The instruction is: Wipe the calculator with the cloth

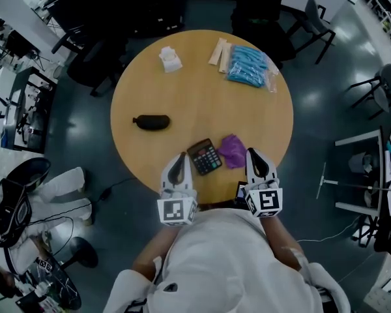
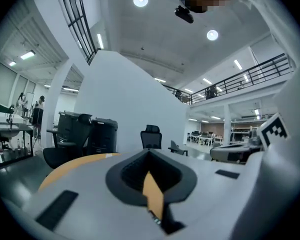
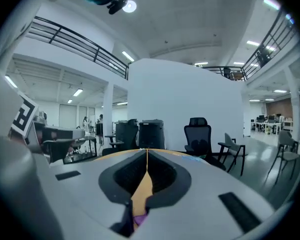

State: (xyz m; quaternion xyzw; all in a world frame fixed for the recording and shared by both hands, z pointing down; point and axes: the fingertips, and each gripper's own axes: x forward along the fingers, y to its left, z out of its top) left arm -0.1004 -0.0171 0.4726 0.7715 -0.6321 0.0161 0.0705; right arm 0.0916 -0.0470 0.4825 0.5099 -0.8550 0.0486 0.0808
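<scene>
The black calculator [image 1: 204, 156] lies near the front edge of the round wooden table [image 1: 202, 103]. A crumpled purple cloth [image 1: 232, 150] sits right beside it on the right. My left gripper [image 1: 180, 158] hangs raised just left of the calculator, jaws shut and empty. My right gripper [image 1: 253, 155] hangs raised just right of the cloth, also shut with nothing held. In the left gripper view the gripper [image 2: 149, 153] points level across the table with its jaws together. The right gripper [image 3: 146, 152] does the same in its own view, where a sliver of the purple cloth [image 3: 139, 219] shows below the jaws.
A black oblong case [image 1: 151, 122] lies at the table's left. At the far side are a white crumpled item [image 1: 170, 59], wooden sticks [image 1: 219, 52] and a blue packet [image 1: 249, 65]. Office chairs [image 1: 313, 21] ring the table.
</scene>
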